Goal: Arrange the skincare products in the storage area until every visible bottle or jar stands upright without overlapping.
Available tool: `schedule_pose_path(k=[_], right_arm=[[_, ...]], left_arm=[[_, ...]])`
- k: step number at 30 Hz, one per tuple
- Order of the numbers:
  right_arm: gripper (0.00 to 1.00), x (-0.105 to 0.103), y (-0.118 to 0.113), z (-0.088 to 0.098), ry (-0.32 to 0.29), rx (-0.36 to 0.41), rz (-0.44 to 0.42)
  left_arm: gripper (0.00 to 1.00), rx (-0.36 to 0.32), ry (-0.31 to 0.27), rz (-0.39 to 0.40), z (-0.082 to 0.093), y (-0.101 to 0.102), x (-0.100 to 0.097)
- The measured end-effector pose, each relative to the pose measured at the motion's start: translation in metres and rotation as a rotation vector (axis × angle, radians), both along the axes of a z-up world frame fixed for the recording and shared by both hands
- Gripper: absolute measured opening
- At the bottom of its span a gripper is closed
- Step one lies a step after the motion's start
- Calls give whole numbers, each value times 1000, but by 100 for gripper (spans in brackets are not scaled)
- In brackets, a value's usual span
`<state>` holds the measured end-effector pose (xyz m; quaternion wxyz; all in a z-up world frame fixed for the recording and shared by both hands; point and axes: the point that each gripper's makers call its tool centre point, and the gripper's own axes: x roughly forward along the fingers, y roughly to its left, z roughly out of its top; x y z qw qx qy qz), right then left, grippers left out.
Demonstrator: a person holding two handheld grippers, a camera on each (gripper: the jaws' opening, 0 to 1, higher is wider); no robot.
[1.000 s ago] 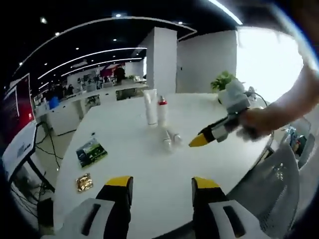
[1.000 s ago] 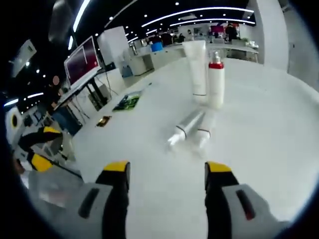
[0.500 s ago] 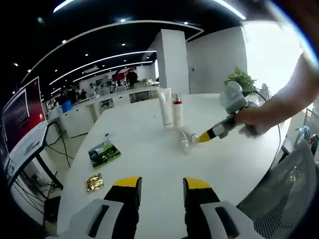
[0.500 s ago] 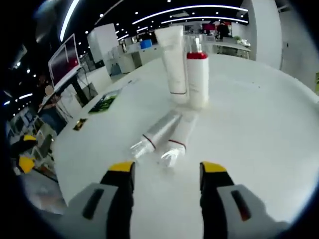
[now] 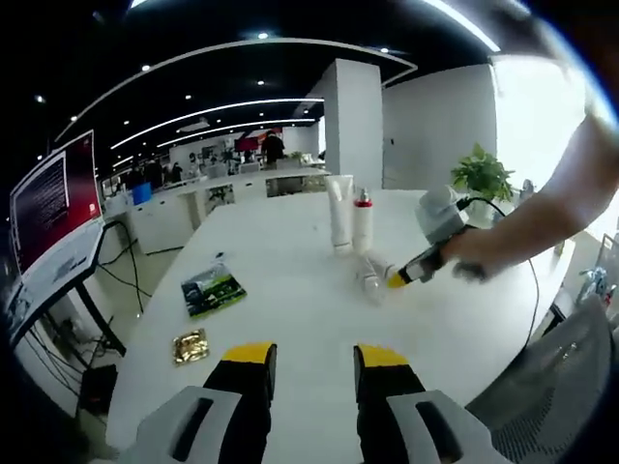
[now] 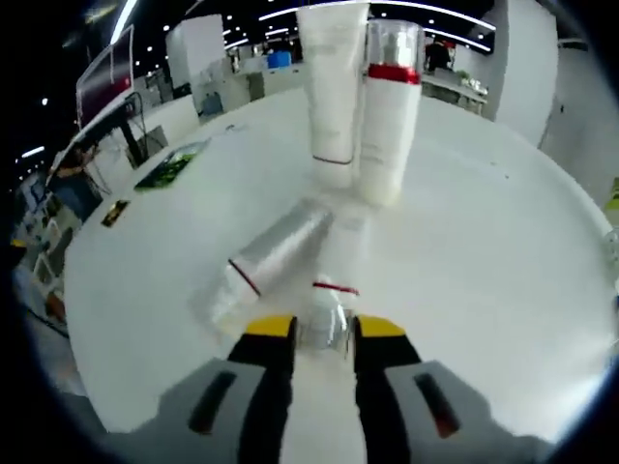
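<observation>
On the white counter (image 5: pixel 290 319), two bottles stand upright and touch: a white tube (image 6: pixel 334 92) and a red-banded bottle (image 6: pixel 389 121). In front of them two bottles lie flat, side by side. The clear cap of the white fallen bottle (image 6: pixel 334 280) is seen between the jaws of the right gripper (image 6: pixel 324 329), which are almost closed around it. The silver fallen bottle (image 6: pixel 266 256) lies just beside it. The left gripper (image 5: pixel 309 356) is held low and well back, its jaws partly open and holding nothing.

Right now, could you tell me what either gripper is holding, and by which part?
The right gripper closes around the clear cap of the lying bottle; the left gripper holds nothing.
</observation>
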<state>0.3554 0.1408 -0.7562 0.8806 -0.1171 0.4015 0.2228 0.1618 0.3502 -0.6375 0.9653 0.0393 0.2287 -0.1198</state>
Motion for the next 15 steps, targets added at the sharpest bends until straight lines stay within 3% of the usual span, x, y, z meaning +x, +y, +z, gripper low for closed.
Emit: schedule_pose_path(k=[9,13,15], right_arm=[[20,-5,-14,3,26,-10,32],[19,-11,-16,12,19,19,75],[19,-17,-16,21,6,43,94]], left_arm=[[34,-6,-8,10,2,1,1],[37,-61,0,37,4,4,3],[38,-54,6,46,4,5,3]])
